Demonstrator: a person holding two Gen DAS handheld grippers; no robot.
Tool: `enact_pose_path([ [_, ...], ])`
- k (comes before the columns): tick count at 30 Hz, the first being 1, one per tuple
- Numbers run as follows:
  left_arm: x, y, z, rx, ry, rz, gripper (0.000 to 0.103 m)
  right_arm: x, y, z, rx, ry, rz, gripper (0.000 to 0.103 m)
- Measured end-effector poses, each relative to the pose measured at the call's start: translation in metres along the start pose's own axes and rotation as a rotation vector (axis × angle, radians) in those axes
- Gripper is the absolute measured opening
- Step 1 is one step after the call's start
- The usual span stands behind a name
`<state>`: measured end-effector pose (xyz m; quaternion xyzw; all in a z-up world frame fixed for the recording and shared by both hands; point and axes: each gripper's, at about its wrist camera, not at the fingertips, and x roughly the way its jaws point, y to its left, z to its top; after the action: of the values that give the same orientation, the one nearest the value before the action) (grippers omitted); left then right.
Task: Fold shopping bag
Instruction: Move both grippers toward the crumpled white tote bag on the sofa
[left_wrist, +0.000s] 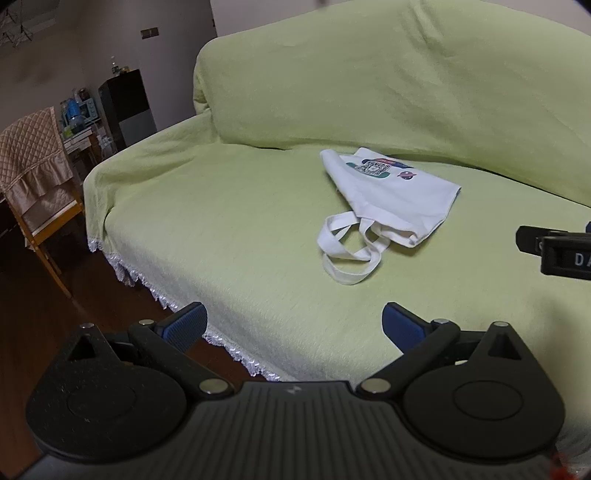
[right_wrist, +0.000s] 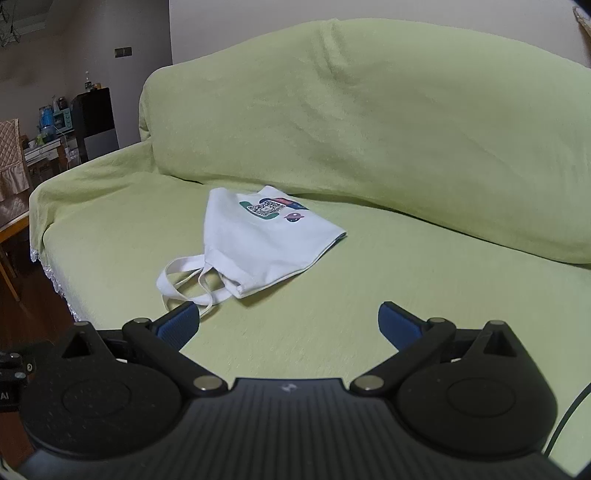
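A white canvas tote bag (left_wrist: 391, 195) with a colourful print lies flat on the seat of a sofa draped in a light green cover (left_wrist: 258, 229), its printed end toward the backrest and its two looped handles (left_wrist: 349, 251) spilling toward the front edge. The left gripper (left_wrist: 293, 325) hangs above the front of the seat with its blue-padded fingers spread wide and empty, well short of the bag. The right gripper (right_wrist: 288, 323) is likewise wide apart, holding nothing, its left finger (right_wrist: 177, 326) just in front of the handles in its own view.
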<state>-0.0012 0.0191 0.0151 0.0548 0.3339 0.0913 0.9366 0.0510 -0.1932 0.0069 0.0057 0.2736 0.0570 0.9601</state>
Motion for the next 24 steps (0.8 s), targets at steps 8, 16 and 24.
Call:
enact_pose_path([
  [8,0.016,0.002,-0.007,-0.019,0.012,-0.011,0.102,0.011,0.004,0.010,-0.035,0.010,-0.029,0.102],
  [16,0.044,0.005,-0.005,-0.045,0.043,0.004,0.102,0.003,0.000,0.016,-0.038,-0.218,-0.026,0.102],
  [24,0.079,0.020,-0.009,-0.074,0.070,0.000,0.101,0.046,-0.011,-0.031,-0.261,-0.101,-0.009,0.102],
])
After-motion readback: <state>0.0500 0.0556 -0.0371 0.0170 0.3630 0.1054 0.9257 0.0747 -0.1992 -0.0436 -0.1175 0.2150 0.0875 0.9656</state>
